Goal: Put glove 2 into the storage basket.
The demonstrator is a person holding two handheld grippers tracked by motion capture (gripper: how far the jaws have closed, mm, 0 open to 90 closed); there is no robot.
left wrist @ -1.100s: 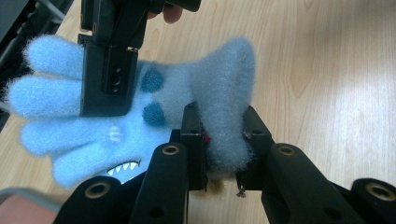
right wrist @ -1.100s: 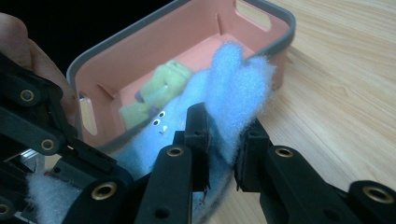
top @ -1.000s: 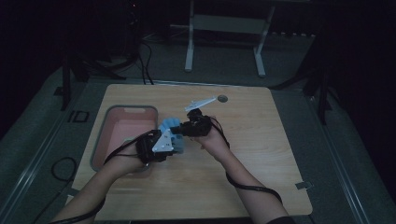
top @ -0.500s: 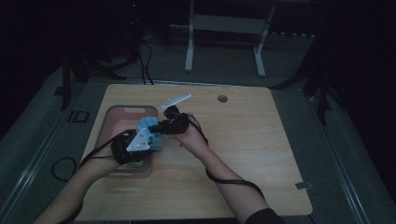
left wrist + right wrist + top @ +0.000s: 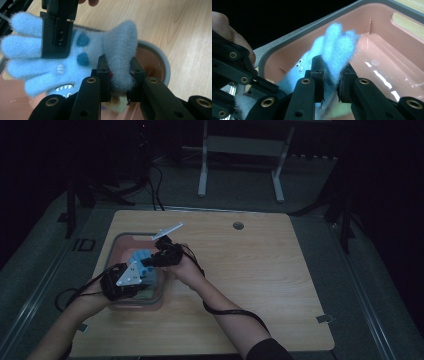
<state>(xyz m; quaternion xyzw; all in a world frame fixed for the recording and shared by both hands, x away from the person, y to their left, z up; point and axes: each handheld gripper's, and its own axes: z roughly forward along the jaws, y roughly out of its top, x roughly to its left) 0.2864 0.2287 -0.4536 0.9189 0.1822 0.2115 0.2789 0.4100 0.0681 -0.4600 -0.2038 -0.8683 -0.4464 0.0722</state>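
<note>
Count: I see one fuzzy blue glove (image 5: 75, 57), one pink tray (image 5: 120, 245) with a grey rim, one wooden table (image 5: 260, 270), two grippers.

The glove is a monster-face one with dark blue spots and a toothed mouth, clear in the left gripper view. It hangs over the tray, at the left side of the table, stretched between both grippers.

Left gripper (image 5: 119, 75): jaws clenched on one fuzzy lobe of the glove, the fabric bulging between the pads. In the high view it sits at the near edge of the tray (image 5: 127, 279).

Right gripper (image 5: 331, 75): jaws clamped on the glove's finger end, blue pile squeezed between them, with the tray's pink floor (image 5: 387, 65) behind. In the high view it sits just right of the tray's middle (image 5: 162, 256).

A small round hole (image 5: 238, 225) shows at the table's far edge.

Change since one second ago: both grippers and the glove have moved left, from the table's centre to over the tray. Both grips are unchanged.
</note>
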